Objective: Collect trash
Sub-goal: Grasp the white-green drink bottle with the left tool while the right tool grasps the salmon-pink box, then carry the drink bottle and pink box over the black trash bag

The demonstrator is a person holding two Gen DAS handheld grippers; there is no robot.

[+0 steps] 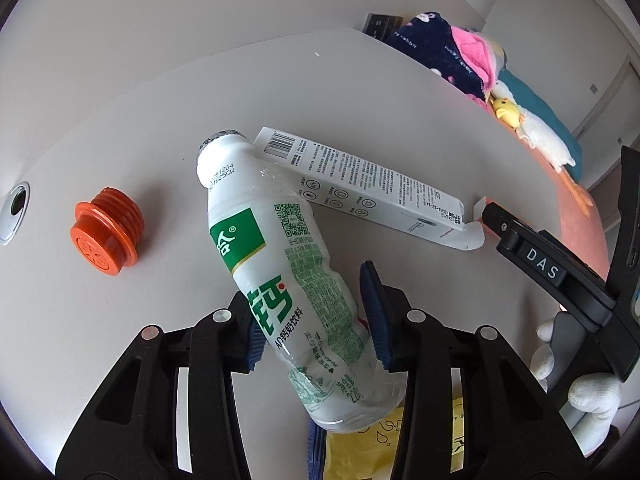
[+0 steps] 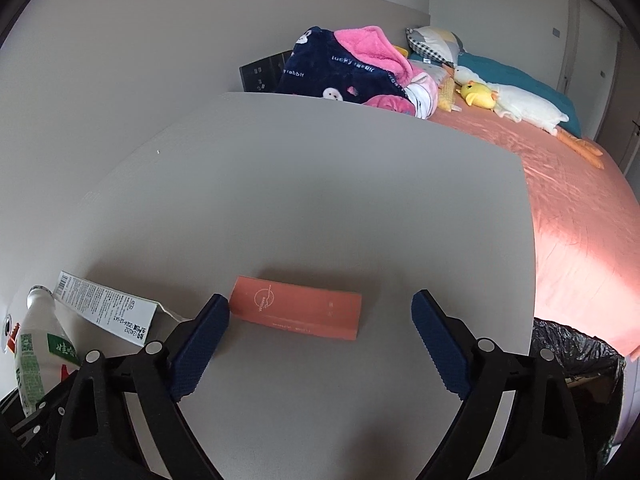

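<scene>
In the right wrist view, a flat pink box (image 2: 298, 308) lay on the grey table (image 2: 320, 184), low in the centre of the frame. Its long axis ran nearly side to side, tilted slightly down toward the right. The right gripper (image 2: 320, 340) pointed down at it with jaws wide apart and nothing between the pads. The box sat just ahead of the fingertips, and its left end was close beside the left blue pad (image 2: 200, 350); whether they touched was unclear. The right pad stood clear of the box's right end. Judging from this, the jaws straddled the box lengthwise, so a grasp would likely need a wrist turn to close across the short side.

In the left wrist view, the left gripper (image 1: 316, 324) was clamped on a white drink bottle (image 1: 288, 272) with green print, which ran from the lower centre up toward the frame's middle. Its cap end rested against a long white carton (image 1: 360, 184) lying diagonally across the centre. An orange threaded plug (image 1: 106, 236) sat apart at the left. A black-lined bin (image 2: 576, 356) showed at the lower right edge of the right view, beside the table.
</scene>
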